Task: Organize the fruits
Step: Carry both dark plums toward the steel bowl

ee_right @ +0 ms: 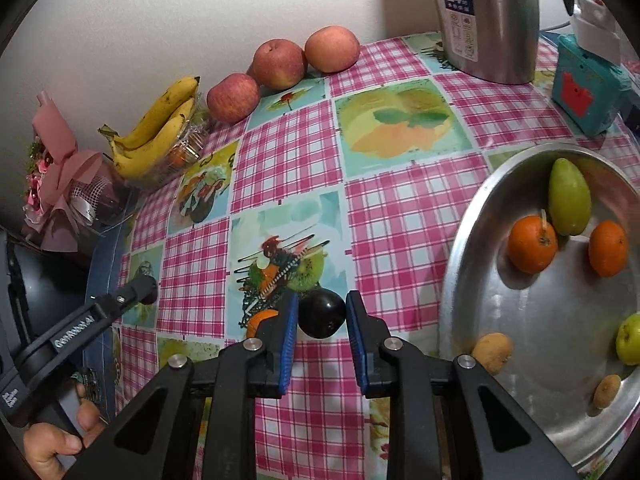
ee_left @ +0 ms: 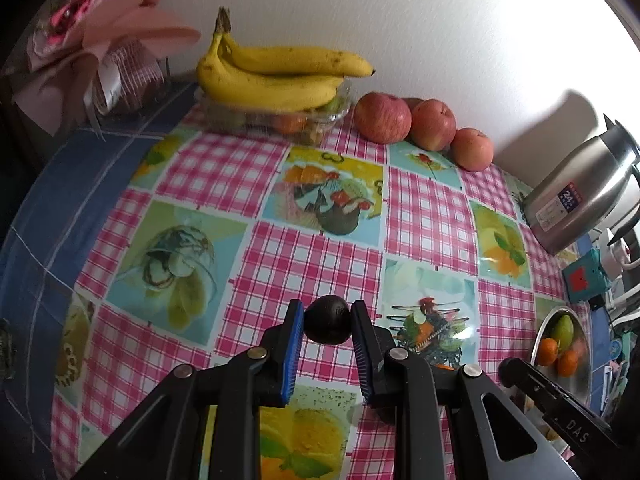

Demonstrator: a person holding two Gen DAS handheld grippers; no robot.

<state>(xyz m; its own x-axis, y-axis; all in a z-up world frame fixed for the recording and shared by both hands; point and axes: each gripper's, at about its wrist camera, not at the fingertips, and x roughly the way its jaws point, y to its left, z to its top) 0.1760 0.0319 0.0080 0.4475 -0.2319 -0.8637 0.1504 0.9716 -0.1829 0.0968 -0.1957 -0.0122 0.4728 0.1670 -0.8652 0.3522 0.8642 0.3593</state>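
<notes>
On a kitchen table under a checked pink tablecloth point(ee_right: 384, 208), we hold two tongs at once, each pinching a small dark fruit. Going left to right: a pink bouquet point(ee_right: 60, 184) sits at the far left edge, then bananas point(ee_left: 272, 76) lying over a clear tub, then three apples point(ee_left: 382, 118) lined against the wall. Our left gripper point(ee_left: 327, 326) squeezes its dark plum point(ee_left: 327, 325) between blue pads, clear of the cloth; our right gripper point(ee_right: 322, 316) pinches a second plum point(ee_right: 322, 319) the same way. Further right a steel kettle point(ee_right: 488, 20) stands by the wall, and a metal tray point(ee_right: 472, 240) already holds two oranges point(ee_right: 532, 244), green fruits and two small brown ones. By our reckoning the sorting is partly done: both plums, an orange half hidden behind the right gripper, the apples and bananas remain outside the tray. The middle of the table is open; the tray's raised rim lies just right of the right gripper, and the two tongs work near each other.
</notes>
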